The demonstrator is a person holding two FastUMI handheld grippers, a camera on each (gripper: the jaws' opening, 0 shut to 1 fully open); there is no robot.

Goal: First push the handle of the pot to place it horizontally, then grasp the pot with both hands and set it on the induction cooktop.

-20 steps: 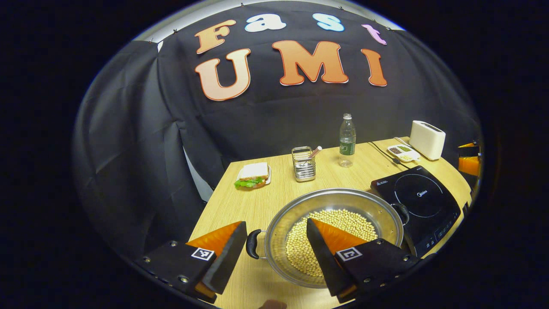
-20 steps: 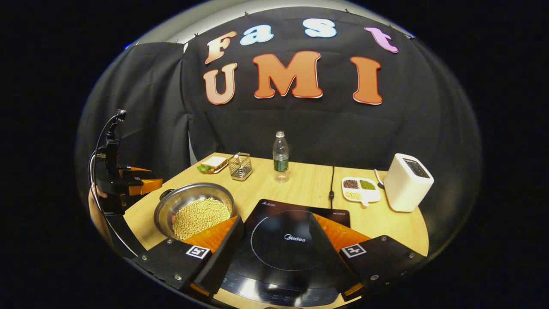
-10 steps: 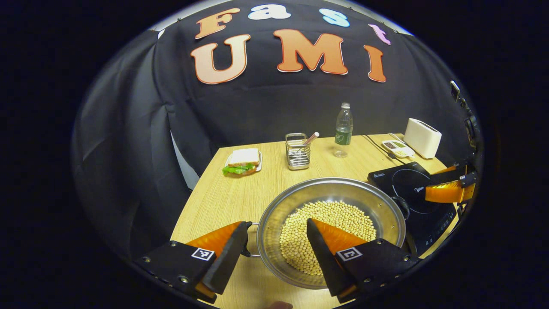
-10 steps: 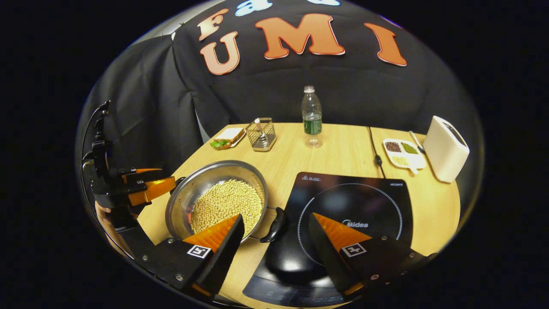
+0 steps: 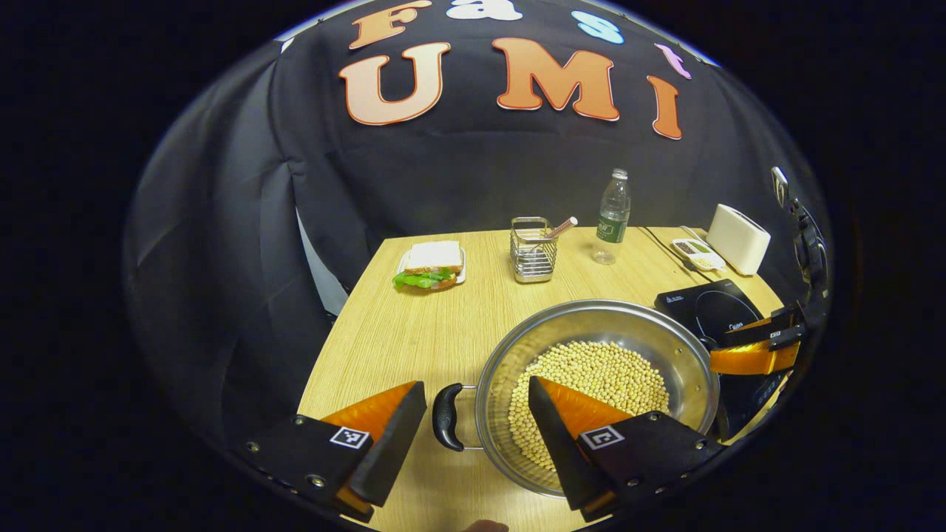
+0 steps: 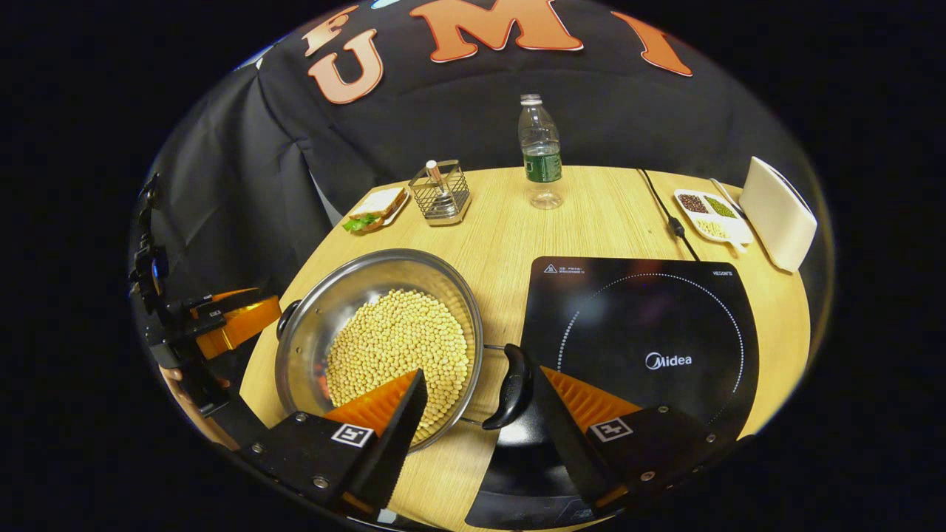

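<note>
A steel pot (image 5: 584, 324) holding soybeans (image 5: 591, 377) stands on the wooden table, left of the black induction cooktop (image 5: 706, 309). Its two black handles lie sideways. In the left gripper view my left gripper (image 5: 475, 390) is open, and the pot's left handle (image 5: 446, 417) lies between its fingers, untouched. In the right gripper view my right gripper (image 6: 477, 378) is open around the right handle (image 6: 514, 388), at the edge of the cooktop (image 6: 643, 318). The pot (image 6: 347, 292) has the left gripper (image 6: 229, 321) at its far side.
At the back of the table (image 6: 591, 222) stand a plastic bottle (image 6: 541, 151), a wire basket (image 6: 442, 193) and a sandwich plate (image 6: 375, 208). A divided dish (image 6: 711, 214), a white toaster (image 6: 777, 213) and the cooktop's cable (image 6: 665, 214) are at the right.
Both grippers have dropped and closed in on the pot. The right one came left from over the cooktop to the right handle; the left handle now lies between the left fingers.
</note>
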